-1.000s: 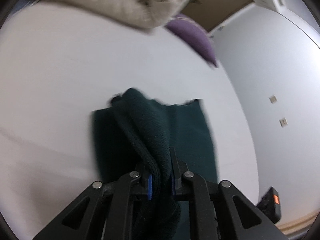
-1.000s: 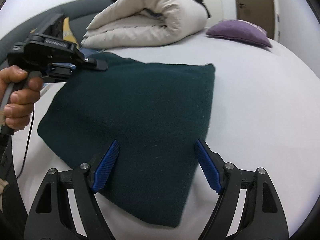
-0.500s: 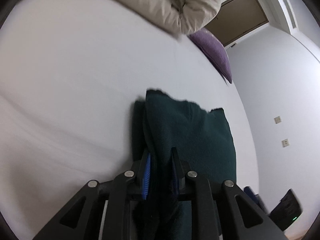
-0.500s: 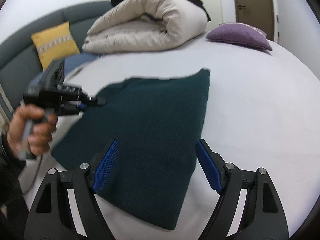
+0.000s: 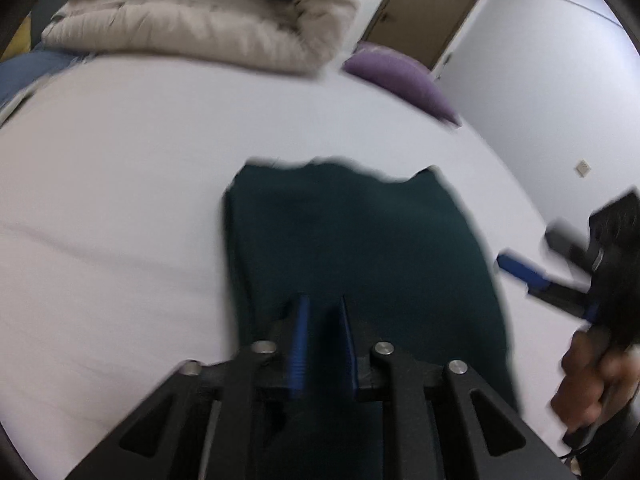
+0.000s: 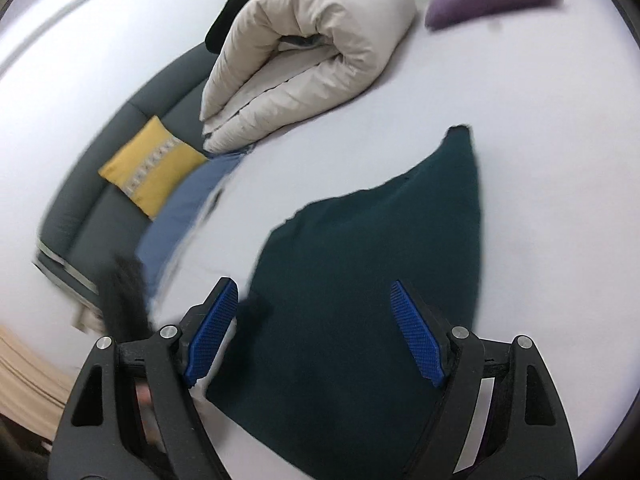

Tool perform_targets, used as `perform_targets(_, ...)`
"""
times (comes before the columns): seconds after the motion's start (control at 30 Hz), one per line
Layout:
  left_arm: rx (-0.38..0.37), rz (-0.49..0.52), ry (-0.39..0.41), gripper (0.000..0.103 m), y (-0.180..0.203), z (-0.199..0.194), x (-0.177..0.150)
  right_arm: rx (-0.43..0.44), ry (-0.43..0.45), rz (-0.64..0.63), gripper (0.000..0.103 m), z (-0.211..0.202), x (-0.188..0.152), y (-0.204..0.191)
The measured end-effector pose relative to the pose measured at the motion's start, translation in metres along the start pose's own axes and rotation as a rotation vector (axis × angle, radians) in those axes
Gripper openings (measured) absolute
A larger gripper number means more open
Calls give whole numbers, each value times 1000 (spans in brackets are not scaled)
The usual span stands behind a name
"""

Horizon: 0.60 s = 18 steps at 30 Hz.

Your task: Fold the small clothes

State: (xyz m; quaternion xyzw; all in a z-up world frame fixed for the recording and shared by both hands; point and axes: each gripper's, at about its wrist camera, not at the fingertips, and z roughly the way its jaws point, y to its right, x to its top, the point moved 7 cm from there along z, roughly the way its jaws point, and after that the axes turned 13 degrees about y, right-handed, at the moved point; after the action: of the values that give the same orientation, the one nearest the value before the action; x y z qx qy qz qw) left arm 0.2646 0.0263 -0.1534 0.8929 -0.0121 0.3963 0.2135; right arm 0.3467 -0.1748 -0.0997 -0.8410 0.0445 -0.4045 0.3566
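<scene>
Lying flat on the white bed sheet [image 5: 120, 184], the dark green garment [image 5: 352, 248] runs lengthwise away from the near edge of the bed, its far edge ragged toward the rolled beige duvet [image 5: 208, 16] and the purple cushion [image 5: 400, 76]. Its near end passes straight under the left gripper [image 5: 322, 312], whose blue pads [image 5: 299, 340] stand almost together with a narrow band of green between them; the picture is blurred, so whether that band is a pinched fold or just cloth seen through the slit I cannot tell for sure, though the jaws are closing and look clamped on the near hem. The right gripper [image 6: 316, 320] has its pads wide apart and bare, with the garment [image 6: 380, 260] spread below and ahead of them, one corner [image 6: 460, 132] pointing far off toward the duvet [image 6: 304, 52]. From the left view the right gripper [image 5: 520, 270] hangs just beside the garment's right edge, apart from the cloth, the person's hand [image 5: 588, 376] on its grip. Judging by this, the left hand is the nearer and already over the hem, so the coming fold likely turns on the long axis: the near end carried forward over the far one, with the right jaws needing to drop onto the right edge first. A yellow cushion [image 6: 152, 168] sits on the grey sofa [image 6: 120, 208] well apart.
</scene>
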Motion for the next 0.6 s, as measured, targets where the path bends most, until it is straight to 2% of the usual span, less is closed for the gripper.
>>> perform_targets(0.1,27,20,-5,7,-5,1,5,1,-49,85,78,32,14,21)
perform_targets(0.17,54,52,-13,6,-6,5,3,-1,-44,151,75,51,27,37)
perform_targets(0.2,47,38,-19,6,-8,8,1,-8,-41,182,74,58,32,45)
perform_targets(0.27,30,5,-30,6,-13,9,1,-65,-56,224,74,78,42,64)
perform_targets(0.33,25,-8,-37,6,-15,12,3,-142,-79,210,71,98,46,81)
perform_targets(0.37,24,-10,-36,6,-16,13,3,-151,-81,213,70,105,49,87)
perform_targets(0.5,21,-21,-34,6,-15,11,0,-255,-18,183,68,102,73,100)
perform_targets(0.6,27,-23,-33,6,-15,11,-1,-270,30,185,72,78,84,96)
